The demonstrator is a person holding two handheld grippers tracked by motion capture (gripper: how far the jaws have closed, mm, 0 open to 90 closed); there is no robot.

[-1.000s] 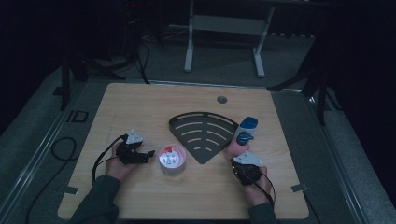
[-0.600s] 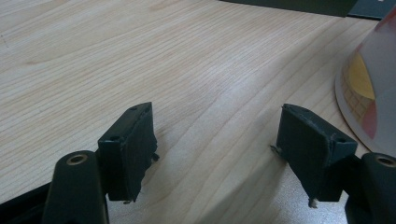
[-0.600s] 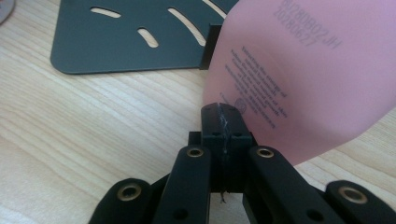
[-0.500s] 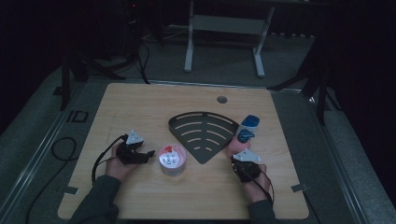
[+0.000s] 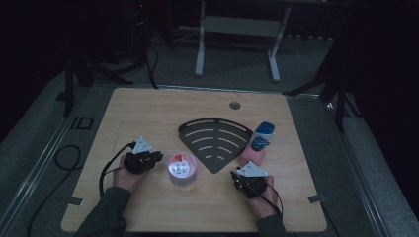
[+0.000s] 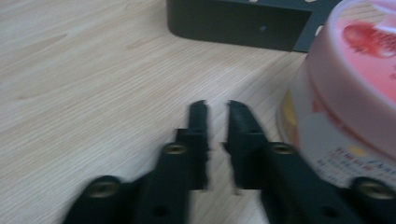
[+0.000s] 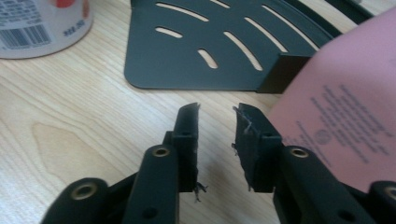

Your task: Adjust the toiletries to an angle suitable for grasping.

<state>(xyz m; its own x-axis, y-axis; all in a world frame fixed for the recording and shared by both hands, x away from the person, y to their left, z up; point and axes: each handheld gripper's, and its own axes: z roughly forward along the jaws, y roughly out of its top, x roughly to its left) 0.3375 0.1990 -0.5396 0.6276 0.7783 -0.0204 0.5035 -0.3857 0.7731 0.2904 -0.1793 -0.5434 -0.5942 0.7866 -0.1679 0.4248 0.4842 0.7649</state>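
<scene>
High view: wooden table (image 5: 148,118), dark fan-shaped slotted tray (image 5: 215,140) at centre. Left gripper (image 5: 154,158) low on the table, jaws aimed toward the round pink-lidded tub (image 5: 182,169) just beside it, on the person's right of that gripper. Right gripper (image 5: 242,177) sits near the tray's point, with a pink bottle (image 5: 253,154) with a blue cap just ahead of it; a second blue-capped bottle (image 5: 264,131) stands behind that. Left gripper view: left gripper (image 6: 215,108) has its jaws nearly together, a narrow gap between them, nothing held; tub (image 6: 345,93) looms at the right, its wall just off the right-hand jaw, upright, no long axis to speak of; tray edge (image 6: 238,21) beyond. Right gripper view: right gripper (image 7: 217,111) jaws parted a little, empty; pink bottle (image 7: 345,112) close on the right, tray (image 7: 210,51) ahead, tub (image 7: 42,23) far left. Judgement: the left hand is nearer the tub; it must open wider and swing right to straddle it.
</scene>
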